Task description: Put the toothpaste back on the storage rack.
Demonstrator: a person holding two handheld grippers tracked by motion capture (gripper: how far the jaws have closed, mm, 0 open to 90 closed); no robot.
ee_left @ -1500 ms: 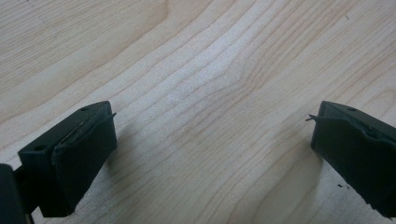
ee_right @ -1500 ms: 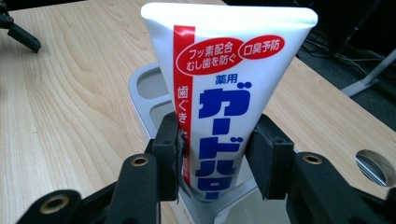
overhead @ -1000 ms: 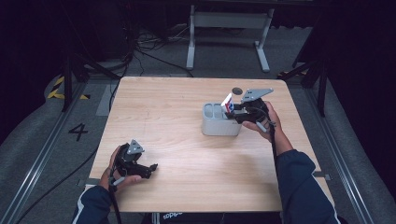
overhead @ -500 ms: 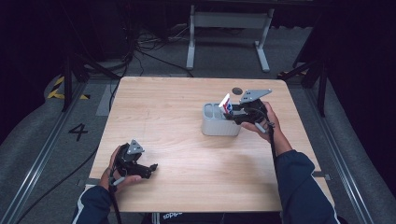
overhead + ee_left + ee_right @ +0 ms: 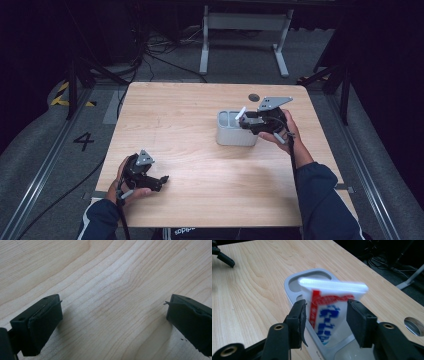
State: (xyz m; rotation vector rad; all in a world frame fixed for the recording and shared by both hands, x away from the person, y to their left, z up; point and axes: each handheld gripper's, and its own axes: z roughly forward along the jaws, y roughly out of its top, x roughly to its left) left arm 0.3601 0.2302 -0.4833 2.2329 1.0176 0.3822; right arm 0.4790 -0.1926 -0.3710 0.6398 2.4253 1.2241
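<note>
Two grippers appear on a pale wooden table [image 5: 190, 115] in the high view. At the lower left of that frame, the left gripper [image 5: 161, 179] rests on the tabletop in the person's left hand [image 5: 125, 182]; the left gripper view shows its jaws spread wide over bare wood, with nothing between them. Right of centre stands a grey holder [image 5: 234, 135], an upright container with open compartments at its top. A white tube [image 5: 241, 113] printed in red and blue stands tilted in the holder, its flat sealed end uppermost and leaning toward the upper left of the high view. Immediately right of the holder, the right gripper [image 5: 248, 122] is held level in the person's right hand [image 5: 284, 131], pointing left at the tube. In the right gripper view the tube [image 5: 329, 312] sits between the two jaws; these have just been opening, and a gap shows between each pad and the tube. A small dark round hole [image 5: 254, 97] lies in the tabletop toward the upper right.
</note>
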